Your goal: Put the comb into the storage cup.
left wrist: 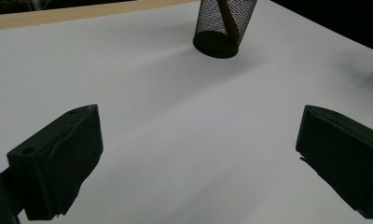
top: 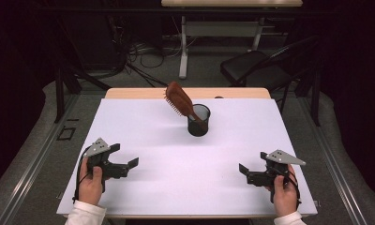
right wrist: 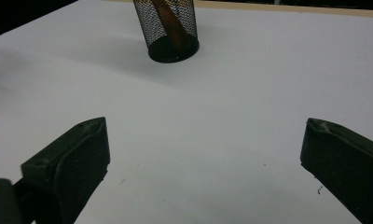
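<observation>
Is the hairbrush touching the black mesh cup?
Touching. The high view shows the hairbrush standing handle-down inside the mesh cup and leaning on its rim; the right gripper view shows the handle through the mesh.

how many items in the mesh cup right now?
1: a brown hairbrush stands handle-down in the black mesh cup near the table's far middle, head leaning out left. Smaller items low inside may be hidden.

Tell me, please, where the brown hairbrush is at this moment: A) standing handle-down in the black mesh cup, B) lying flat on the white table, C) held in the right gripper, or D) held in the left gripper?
A: the hairbrush leans out of the black mesh cup, handle inside, while the left gripper and the right gripper are open, far from it.
</observation>
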